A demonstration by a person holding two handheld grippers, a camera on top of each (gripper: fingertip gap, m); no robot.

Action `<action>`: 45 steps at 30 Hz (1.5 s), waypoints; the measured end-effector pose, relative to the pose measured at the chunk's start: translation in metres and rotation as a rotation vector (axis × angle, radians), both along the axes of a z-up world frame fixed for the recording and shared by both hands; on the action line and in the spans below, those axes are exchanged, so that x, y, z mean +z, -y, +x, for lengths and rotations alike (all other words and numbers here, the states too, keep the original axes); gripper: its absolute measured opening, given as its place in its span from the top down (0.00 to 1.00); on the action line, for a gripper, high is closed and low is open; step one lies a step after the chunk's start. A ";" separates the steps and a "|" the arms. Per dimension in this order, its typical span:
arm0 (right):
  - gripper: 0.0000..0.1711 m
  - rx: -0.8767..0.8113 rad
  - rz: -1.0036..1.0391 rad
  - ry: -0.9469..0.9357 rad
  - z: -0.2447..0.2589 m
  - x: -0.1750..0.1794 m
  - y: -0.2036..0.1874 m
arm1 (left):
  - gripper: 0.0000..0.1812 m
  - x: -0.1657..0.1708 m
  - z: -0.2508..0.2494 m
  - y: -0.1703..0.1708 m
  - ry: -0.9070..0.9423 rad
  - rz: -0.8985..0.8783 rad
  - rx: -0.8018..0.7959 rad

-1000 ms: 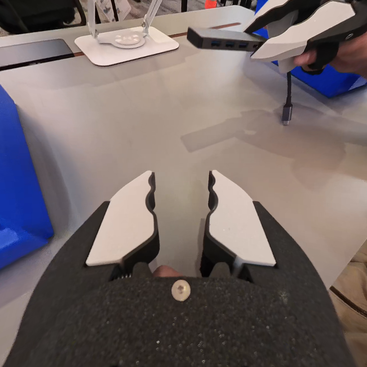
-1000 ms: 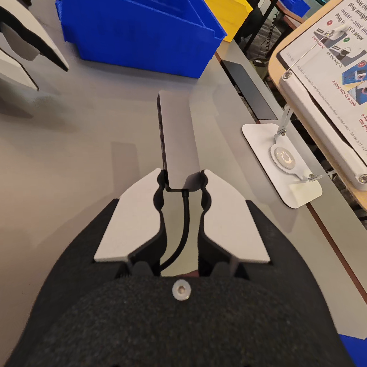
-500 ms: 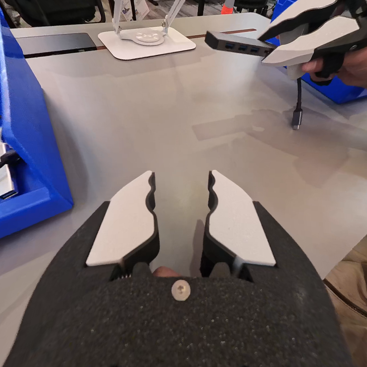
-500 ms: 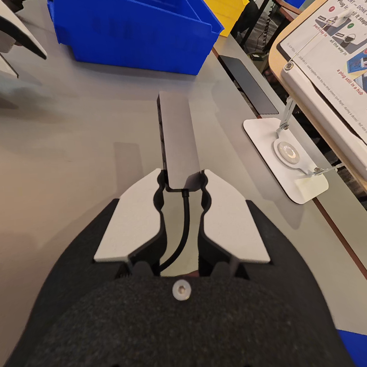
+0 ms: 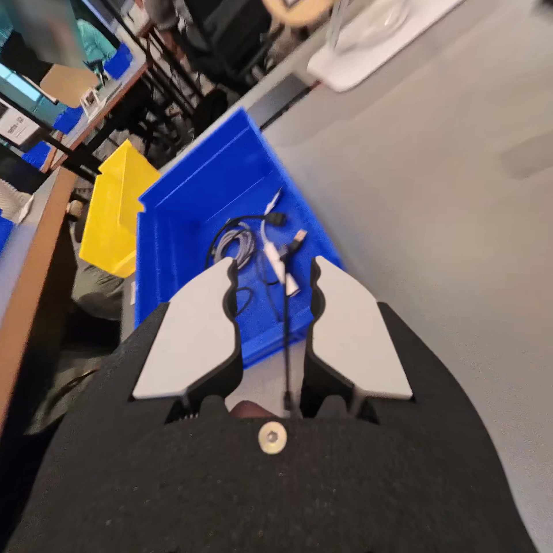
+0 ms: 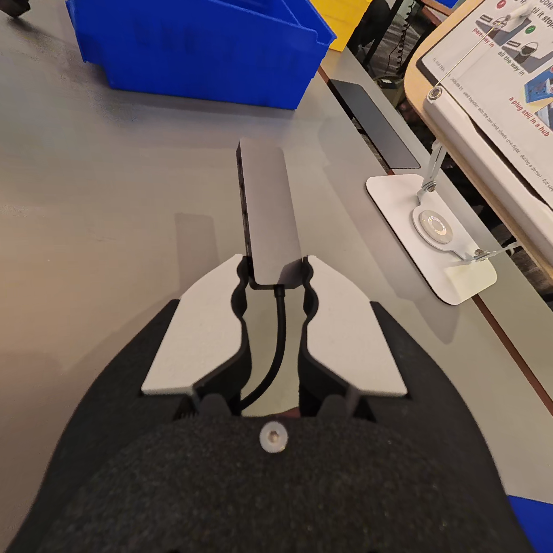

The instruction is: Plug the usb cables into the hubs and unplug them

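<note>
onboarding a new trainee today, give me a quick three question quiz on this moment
1. True or false: the right gripper is shut on the slim grey metal usb hub.
2. Multiple choice: the loose cables under the open left gripper lie in A) the yellow plastic bin, B) the blue plastic bin, C) on the bare grey table.
3. Fill in: the short black cord from the hub's near end runs back between the gripper's two ____.

Key
1. True; it is clamped at its near end and held above the table.
2. B.
3. fingers.
</note>
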State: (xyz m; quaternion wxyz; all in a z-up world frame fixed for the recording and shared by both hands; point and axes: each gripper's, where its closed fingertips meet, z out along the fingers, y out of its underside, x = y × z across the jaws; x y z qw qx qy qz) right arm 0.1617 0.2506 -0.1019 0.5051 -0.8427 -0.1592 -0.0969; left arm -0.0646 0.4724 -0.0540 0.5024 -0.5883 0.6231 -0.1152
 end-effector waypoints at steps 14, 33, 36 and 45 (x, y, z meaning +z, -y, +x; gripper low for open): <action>0.80 0.012 -0.019 -0.020 0.001 -0.005 0.000 | 0.72 -0.109 0.056 -0.075 -0.639 -0.002 -0.056; 0.80 0.016 -0.024 -0.030 0.002 -0.006 0.000 | 0.96 -0.100 0.048 -0.091 -0.548 -0.039 -0.027; 0.80 0.017 -0.019 -0.028 0.001 -0.005 -0.001 | 0.96 -0.072 0.043 -0.084 -0.432 -0.071 -0.045; 0.80 0.026 0.007 -0.018 -0.004 0.004 -0.006 | 0.96 0.020 0.034 0.023 -0.064 -0.242 -0.272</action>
